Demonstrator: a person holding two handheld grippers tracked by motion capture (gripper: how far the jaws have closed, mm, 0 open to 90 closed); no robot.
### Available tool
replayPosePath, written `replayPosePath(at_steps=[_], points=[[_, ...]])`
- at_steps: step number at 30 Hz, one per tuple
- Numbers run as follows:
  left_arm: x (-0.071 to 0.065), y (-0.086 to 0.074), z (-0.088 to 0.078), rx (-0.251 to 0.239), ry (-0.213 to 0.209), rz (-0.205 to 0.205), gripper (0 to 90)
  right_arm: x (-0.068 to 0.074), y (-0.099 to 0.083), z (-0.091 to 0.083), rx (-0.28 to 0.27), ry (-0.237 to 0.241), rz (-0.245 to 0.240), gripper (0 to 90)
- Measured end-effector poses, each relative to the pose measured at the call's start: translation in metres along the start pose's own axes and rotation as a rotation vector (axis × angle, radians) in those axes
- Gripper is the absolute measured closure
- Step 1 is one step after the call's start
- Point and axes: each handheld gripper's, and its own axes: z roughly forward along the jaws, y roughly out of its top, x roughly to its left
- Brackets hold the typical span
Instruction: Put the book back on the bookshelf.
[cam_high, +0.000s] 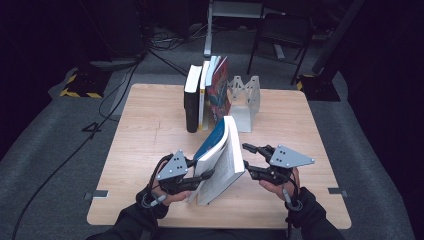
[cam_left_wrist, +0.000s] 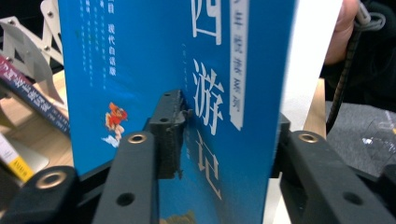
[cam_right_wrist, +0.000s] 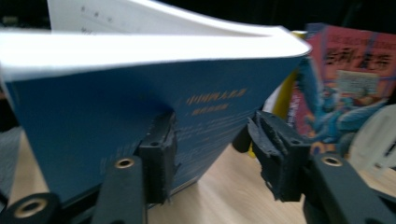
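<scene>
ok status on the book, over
Left gripper clamped on book, which stands tilted on the table. Right gripper open beside it, not gripping. Row of books behind, apart.

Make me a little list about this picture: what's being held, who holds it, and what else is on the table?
Held thing: blue book, tilted, bottom edge on the table
Left gripper: jaws on both sides of the book, front pad on its cover
Right gripper: open, beside the book, gripping nothing
Farther back: row of books standing upright
Beside them: white bookend
Floor: cables
</scene>
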Motion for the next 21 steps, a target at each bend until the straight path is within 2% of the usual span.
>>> replayPosePath(at_steps=[1, 2, 4, 8, 10, 12, 13, 14, 15, 18, 19, 21], points=[[-0.001, -0.001, -0.001, 0.006, 0.000, -0.002, 57.0, 0.004, -0.001, 0.003, 0.029, 0.011, -0.017, 45.8], [-0.001, -0.001, -0.001, 0.006, 0.000, -0.002, 54.9, 0.004, -0.001, 0.003, 0.029, 0.011, -0.017, 45.8], [-0.005, -0.006, -0.003, 0.013, 0.004, -0.013, 52.9, 0.014, -0.004, 0.010, 0.066, 0.037, -0.059, 44.5], [-0.007, -0.010, -0.007, 0.029, -0.001, -0.017, 49.0, 0.018, -0.001, 0.012, 0.054, 0.052, -0.063, 43.8], [-0.012, -0.017, -0.010, 0.084, 0.004, -0.017, 43.8, 0.021, 0.000, 0.013, 0.054, 0.056, -0.068, 43.5], [-0.017, -0.022, -0.011, 0.115, 0.012, -0.010, 40.1, 0.023, 0.000, 0.015, 0.057, 0.066, -0.069, 43.3], [-0.017, -0.022, -0.011, 0.115, 0.012, -0.010, 37.9, 0.024, -0.001, 0.016, 0.061, 0.068, -0.070, 43.3], [-0.024, -0.029, -0.009, 0.156, 0.023, -0.012, 35.9, 0.024, -0.002, 0.018, 0.067, 0.072, -0.069, 43.4], [-0.024, -0.029, -0.009, 0.156, 0.023, -0.012, 35.0, 0.026, -0.004, 0.020, 0.072, 0.075, -0.062, 43.3], [-0.036, -0.039, 0.003, 0.224, 0.040, -0.009, 29.3, 0.029, -0.008, 0.025, 0.094, 0.096, -0.061, 43.2], [-0.039, -0.041, 0.005, 0.240, 0.047, -0.008, 27.9, 0.031, -0.009, 0.027, 0.101, 0.101, -0.064, 43.2], [-0.041, -0.042, 0.007, 0.242, 0.057, -0.019, 22.9, 0.034, -0.010, 0.029, 0.109, 0.113, -0.072, 42.8]])
